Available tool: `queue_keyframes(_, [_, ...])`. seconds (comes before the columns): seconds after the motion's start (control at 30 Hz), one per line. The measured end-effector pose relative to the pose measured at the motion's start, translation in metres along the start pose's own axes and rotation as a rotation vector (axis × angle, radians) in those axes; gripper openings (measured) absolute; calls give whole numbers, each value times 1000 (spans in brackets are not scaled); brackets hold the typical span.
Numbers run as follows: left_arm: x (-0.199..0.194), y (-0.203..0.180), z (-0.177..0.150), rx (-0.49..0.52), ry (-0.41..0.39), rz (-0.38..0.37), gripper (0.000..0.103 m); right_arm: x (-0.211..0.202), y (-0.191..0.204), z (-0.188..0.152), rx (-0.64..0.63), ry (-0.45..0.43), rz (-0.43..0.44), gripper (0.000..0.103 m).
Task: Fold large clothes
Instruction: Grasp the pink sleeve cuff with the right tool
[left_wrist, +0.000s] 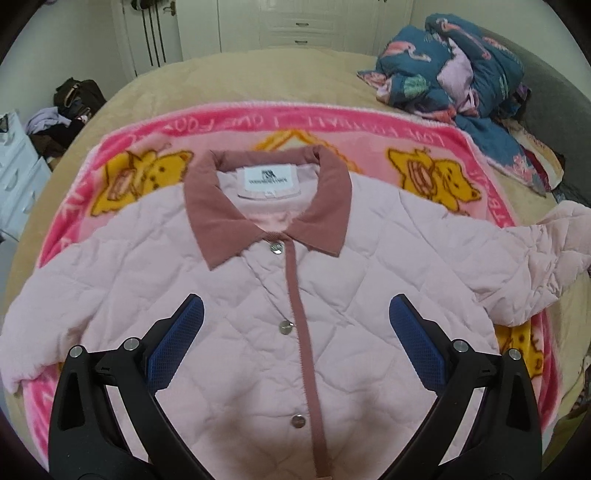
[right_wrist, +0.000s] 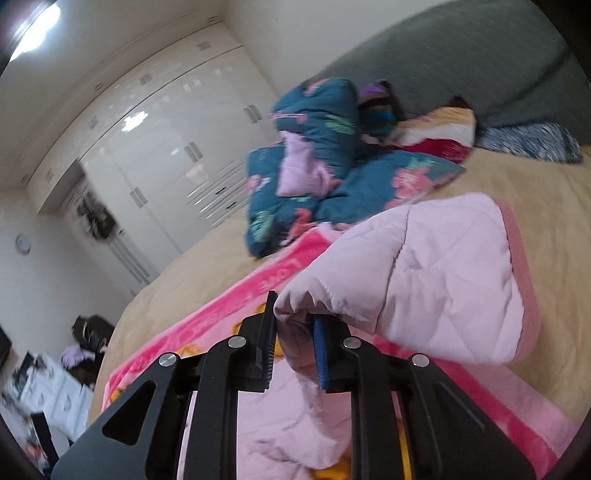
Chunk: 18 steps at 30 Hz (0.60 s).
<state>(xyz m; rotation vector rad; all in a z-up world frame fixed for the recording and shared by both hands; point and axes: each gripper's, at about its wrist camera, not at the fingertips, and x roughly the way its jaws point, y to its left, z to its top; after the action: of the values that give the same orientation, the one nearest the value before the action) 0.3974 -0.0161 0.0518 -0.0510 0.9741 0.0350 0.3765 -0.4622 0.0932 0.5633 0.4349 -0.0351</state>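
Pinching jacket sleeve (right_wrist: 424, 273) – right gripper (right_wrist: 293, 343), left gripper (left_wrist: 295, 321) spread wide – over jacket (left_wrist: 258, 295)

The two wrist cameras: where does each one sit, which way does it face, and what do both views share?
Left wrist: above the jacket front, facing toward its collar; the open left gripper shows.
Right wrist: low over the bed, facing the wardrobe; the right gripper shows, shut on the sleeve.
Shared: jacket, pink blanket, teal quilt, tan bed cover.
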Motion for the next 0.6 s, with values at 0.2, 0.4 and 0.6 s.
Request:
queue_keyframes(0.2, [-26,28,3,-25,-37,8,94,4,55,-10,-100,28,62,17])
queue_keyframes(0.4, [-40,58,0,-60,-60,-4,94,10,103,-25,-190,39,109,17])
queue_keyframes(0.6, [-45,82,-3,-103,-67,-35,94,15,153,-48,-298,59,149,17])
